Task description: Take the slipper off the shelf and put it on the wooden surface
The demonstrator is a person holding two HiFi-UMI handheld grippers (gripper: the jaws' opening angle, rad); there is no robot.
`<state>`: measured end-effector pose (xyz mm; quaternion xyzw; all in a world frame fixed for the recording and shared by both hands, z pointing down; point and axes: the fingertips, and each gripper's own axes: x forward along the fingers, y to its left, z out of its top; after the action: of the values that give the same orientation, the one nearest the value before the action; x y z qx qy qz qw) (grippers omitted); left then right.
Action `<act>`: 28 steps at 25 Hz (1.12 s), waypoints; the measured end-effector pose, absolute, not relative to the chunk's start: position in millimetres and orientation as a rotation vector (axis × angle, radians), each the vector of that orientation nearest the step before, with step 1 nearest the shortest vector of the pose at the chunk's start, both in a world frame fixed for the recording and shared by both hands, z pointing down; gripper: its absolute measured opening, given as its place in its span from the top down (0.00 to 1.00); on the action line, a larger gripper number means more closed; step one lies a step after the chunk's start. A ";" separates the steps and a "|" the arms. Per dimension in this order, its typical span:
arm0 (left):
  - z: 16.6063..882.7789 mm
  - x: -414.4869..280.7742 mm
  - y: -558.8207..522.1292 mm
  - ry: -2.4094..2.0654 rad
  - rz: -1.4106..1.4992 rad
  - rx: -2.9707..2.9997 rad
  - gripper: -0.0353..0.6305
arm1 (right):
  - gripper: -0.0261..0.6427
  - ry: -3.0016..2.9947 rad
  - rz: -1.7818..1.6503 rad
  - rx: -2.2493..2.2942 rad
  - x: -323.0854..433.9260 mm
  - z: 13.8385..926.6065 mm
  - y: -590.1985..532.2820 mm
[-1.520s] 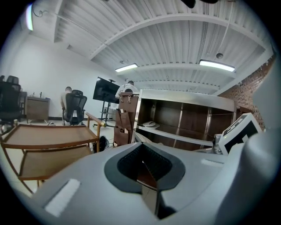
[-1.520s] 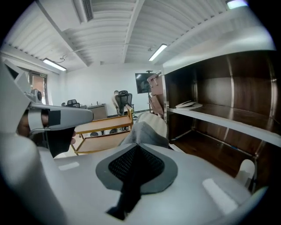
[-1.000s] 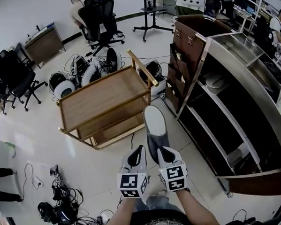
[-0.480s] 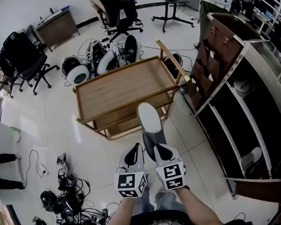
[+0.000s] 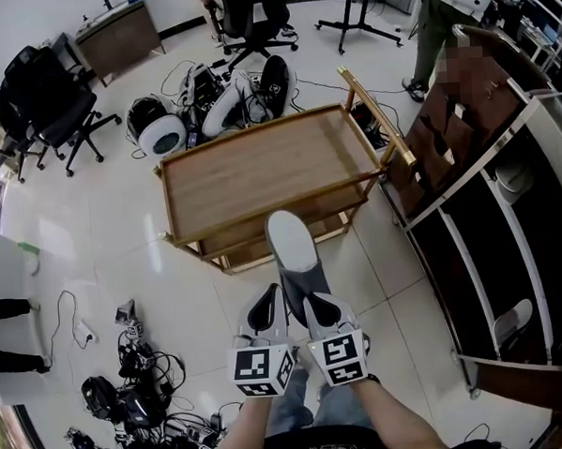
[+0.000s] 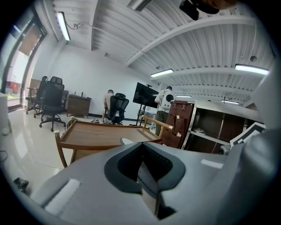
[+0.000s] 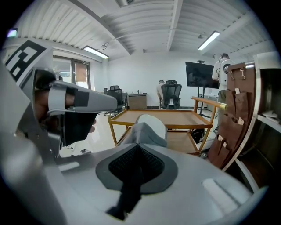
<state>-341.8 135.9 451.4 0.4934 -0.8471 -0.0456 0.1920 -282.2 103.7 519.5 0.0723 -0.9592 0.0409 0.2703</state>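
A grey slipper with a white sole [image 5: 293, 254] hangs in the air, its toe over the near edge of the wooden cart's top [image 5: 259, 168]. My right gripper [image 5: 315, 300] is shut on the slipper's heel end. In the right gripper view the slipper [image 7: 148, 128] sticks out past the jaws toward the cart [image 7: 175, 116]. My left gripper [image 5: 270, 300] rides close beside it on the left, shut with nothing in it. In the left gripper view its jaws [image 6: 142, 162] meet, with the cart top [image 6: 101, 134] ahead.
The dark metal shelf [image 5: 487, 208] stands at the right, with other slippers [image 5: 514, 318] on its boards. A brown hanging organiser [image 5: 449, 116] is fixed to its end. Cables and gear [image 5: 130, 396] litter the floor at the left. Office chairs [image 5: 45, 109] and a standing person [image 5: 440, 23] are beyond the cart.
Both grippers, with the slipper in the right one, have moved away from the shelf toward the cart. The slipper's toe now reaches the cart's near edge.
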 end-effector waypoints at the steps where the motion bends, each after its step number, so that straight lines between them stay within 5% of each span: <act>1: 455.0 -346.9 136.7 -2.377 -0.131 1.383 0.94 | 0.94 -2.579 0.107 0.188 -286.3 525.1 106.9; 28: 573.5 -388.3 137.1 -2.401 -0.061 1.296 0.94 | 0.94 -2.584 -0.041 0.079 -331.5 657.0 100.4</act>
<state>-388.3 137.1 573.5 0.4648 -0.8612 -0.0219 0.2046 -331.5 100.4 657.0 0.0295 -0.9610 -0.0152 0.2744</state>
